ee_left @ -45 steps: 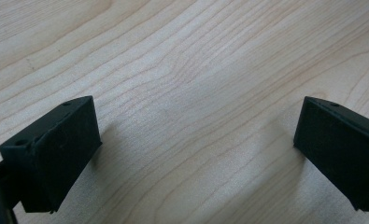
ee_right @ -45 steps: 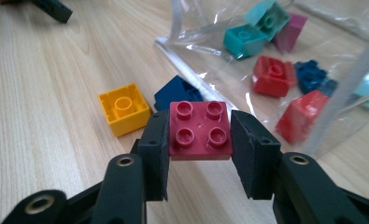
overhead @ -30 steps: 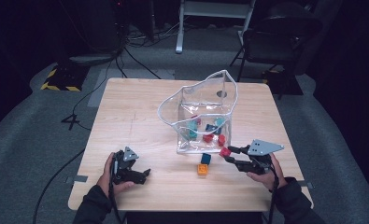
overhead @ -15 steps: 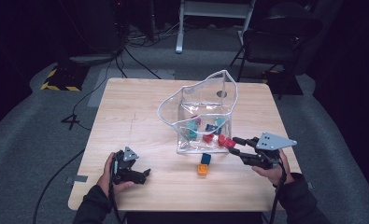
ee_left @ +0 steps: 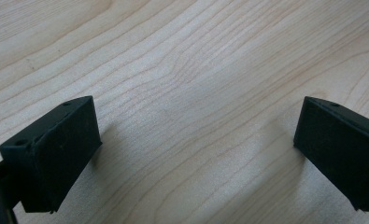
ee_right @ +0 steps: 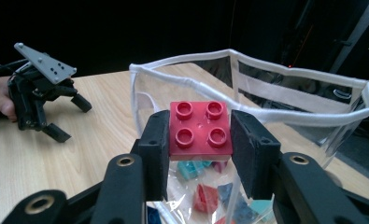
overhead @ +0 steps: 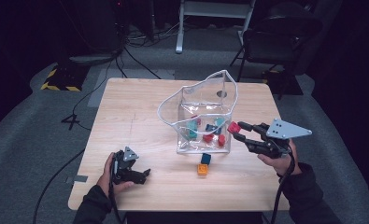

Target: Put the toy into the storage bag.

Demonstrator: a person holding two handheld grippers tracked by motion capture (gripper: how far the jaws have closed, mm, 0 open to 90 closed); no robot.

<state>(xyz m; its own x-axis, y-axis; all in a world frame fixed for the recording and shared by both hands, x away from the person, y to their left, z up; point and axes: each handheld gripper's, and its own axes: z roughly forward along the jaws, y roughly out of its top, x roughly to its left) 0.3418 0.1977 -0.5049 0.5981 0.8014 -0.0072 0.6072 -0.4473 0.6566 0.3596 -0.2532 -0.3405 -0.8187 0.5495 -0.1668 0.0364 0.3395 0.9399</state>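
My right gripper (overhead: 237, 129) is shut on a red four-stud brick (ee_right: 200, 129), held in the air just right of the clear plastic bag (overhead: 227, 95) and near its white rim (ee_right: 247, 58). Several red, teal and blue bricks (overhead: 209, 131) lie inside the bag. A blue brick (overhead: 205, 158) and an orange brick (overhead: 202, 169) sit on the table in front of the bag. My left gripper (overhead: 145, 176) rests low on the table at the front left, jaws wide open over bare wood (ee_left: 196, 121), with nothing between them.
The wooden table (overhead: 131, 116) has open room on its left half. A chair (overhead: 275, 37) and a desk leg frame (overhead: 210, 9) stand beyond the far edge, with cables on the floor (overhead: 140, 51). The left gripper (ee_right: 56, 116) appears at left in the right gripper view.
My right gripper has risen with the red brick, from beside the bag's lower right corner up toward its rim. The left gripper has stayed put.
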